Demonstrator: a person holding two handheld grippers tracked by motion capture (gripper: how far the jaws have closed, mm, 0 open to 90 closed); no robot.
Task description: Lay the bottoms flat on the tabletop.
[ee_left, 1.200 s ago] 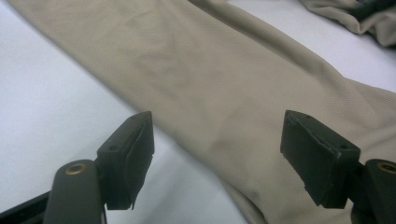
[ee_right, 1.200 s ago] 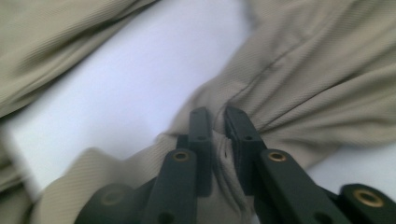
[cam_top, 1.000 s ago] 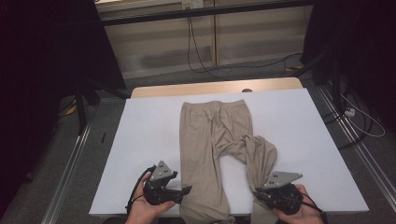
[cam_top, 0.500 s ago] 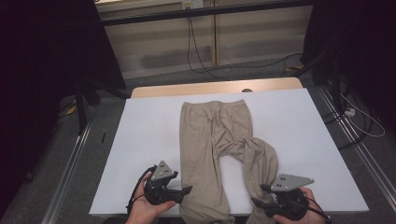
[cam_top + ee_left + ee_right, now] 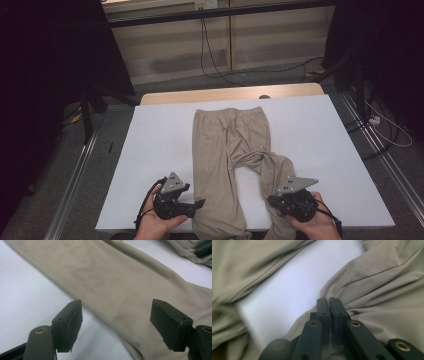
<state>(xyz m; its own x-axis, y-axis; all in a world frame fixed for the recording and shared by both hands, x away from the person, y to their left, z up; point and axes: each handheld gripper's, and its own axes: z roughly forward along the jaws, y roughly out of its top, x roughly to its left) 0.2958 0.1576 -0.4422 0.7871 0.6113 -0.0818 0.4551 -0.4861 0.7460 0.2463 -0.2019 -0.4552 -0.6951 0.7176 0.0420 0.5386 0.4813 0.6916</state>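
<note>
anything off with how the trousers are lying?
Yes. The trousers lie flat except the right leg, which is twisted and bunched below the crotch. The right gripper, jaws just closed, pinches that leg's fabric; the left leg lies smooth.

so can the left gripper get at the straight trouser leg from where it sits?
Probably yes. The left gripper has its jaws standing open right at the edge of the straight trouser leg, which lies flat on the white table, with nothing between them.
</note>
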